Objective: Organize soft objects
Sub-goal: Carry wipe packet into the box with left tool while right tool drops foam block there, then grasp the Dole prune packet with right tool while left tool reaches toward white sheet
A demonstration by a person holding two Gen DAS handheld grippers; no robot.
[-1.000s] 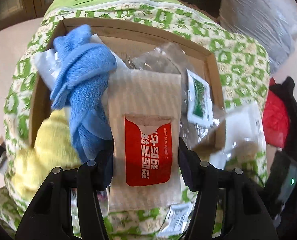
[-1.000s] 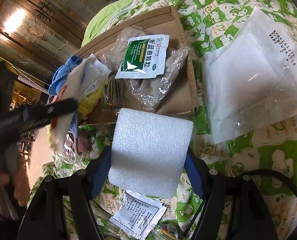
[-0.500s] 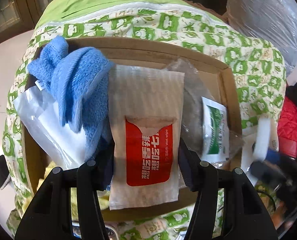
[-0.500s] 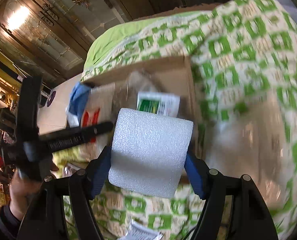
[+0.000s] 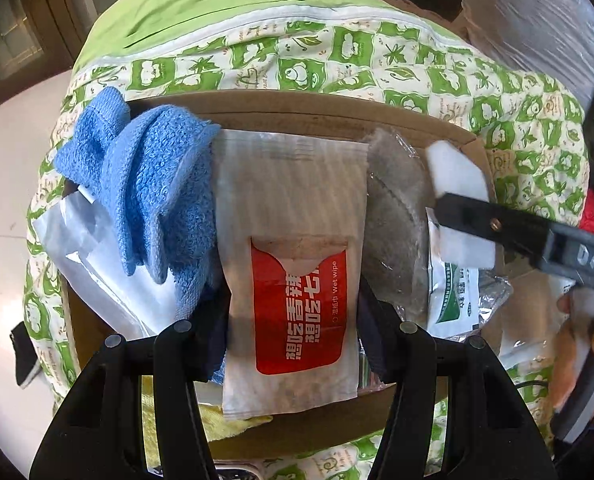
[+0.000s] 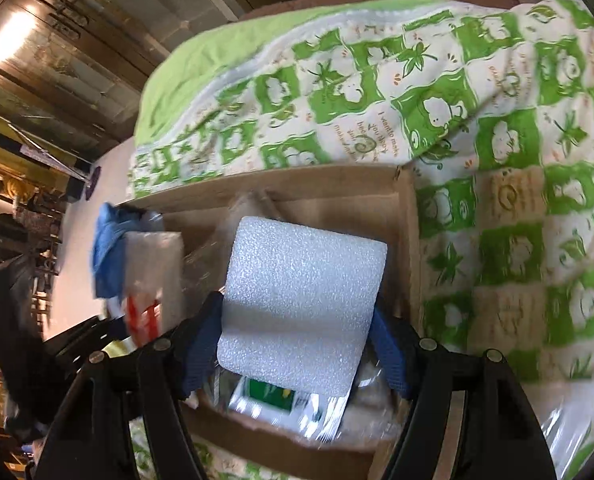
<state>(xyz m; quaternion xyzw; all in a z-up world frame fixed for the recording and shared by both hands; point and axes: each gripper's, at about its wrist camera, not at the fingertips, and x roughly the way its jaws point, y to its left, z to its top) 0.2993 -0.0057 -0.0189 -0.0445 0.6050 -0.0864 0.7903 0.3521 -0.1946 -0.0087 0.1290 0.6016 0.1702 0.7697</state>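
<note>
The wipe packet (image 5: pixel 293 264) reads "Wet wipe"; the right tool (image 5: pixel 461 216) "DAS".

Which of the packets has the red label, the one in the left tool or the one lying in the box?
The wet wipe packet in the left tool; the box's sachet is green.

Blue towel (image 5: pixel 153 196): looped terry cloth, matt, fuzzy. Wet-wipe packet (image 5: pixel 293 268): crinkled film, dull sheen, glossy red label. Foam block (image 6: pixel 301 304): white, pebbled, matt. Box (image 5: pixel 325 114): plain brown cardboard, matt. Quilt (image 5: pixel 377 52): printed cotton-like cloth, soft, matt. Green-and-white sachet (image 6: pixel 285 404): shiny foil-like film. Gripper fingers (image 5: pixel 173 384): black plastic, smooth, slightly glossy.
</note>
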